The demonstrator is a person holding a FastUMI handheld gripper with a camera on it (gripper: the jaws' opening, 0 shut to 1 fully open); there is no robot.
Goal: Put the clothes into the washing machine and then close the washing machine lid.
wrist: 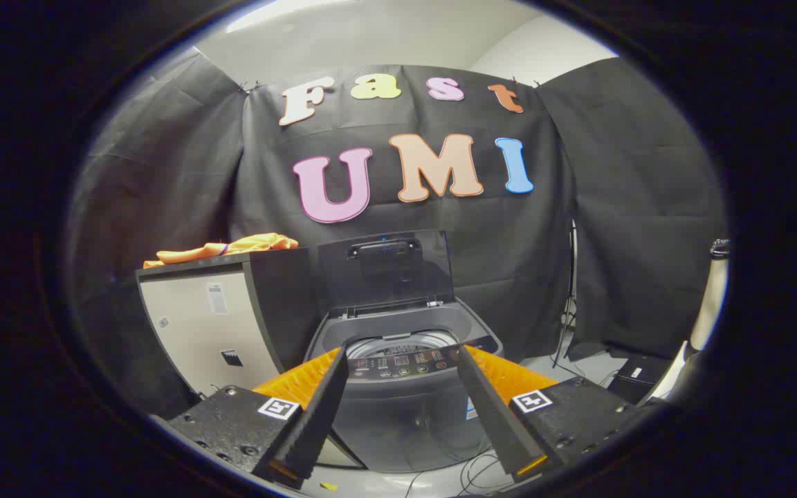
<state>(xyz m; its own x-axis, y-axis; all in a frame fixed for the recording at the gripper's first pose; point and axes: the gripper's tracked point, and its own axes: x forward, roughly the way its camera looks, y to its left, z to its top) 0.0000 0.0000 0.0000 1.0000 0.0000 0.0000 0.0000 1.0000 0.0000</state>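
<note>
An orange garment (232, 247) lies crumpled on top of a cabinet (205, 325), beyond the fingers and to their left. A dark top-loading washing machine (405, 394) stands right of the cabinet, straight ahead between the fingers. Its lid (385, 270) is raised upright at the back, and the drum opening (398, 344) shows behind the control panel (405, 361). My gripper (402, 354) is open with nothing between its fingers, held short of the machine's front.
Black cloth walls close the booth behind and on both sides. Cables (474, 470) lie on the floor in front of the machine. A dark box (637, 377) sits on the floor at the right, where a person's arm (710, 297) shows.
</note>
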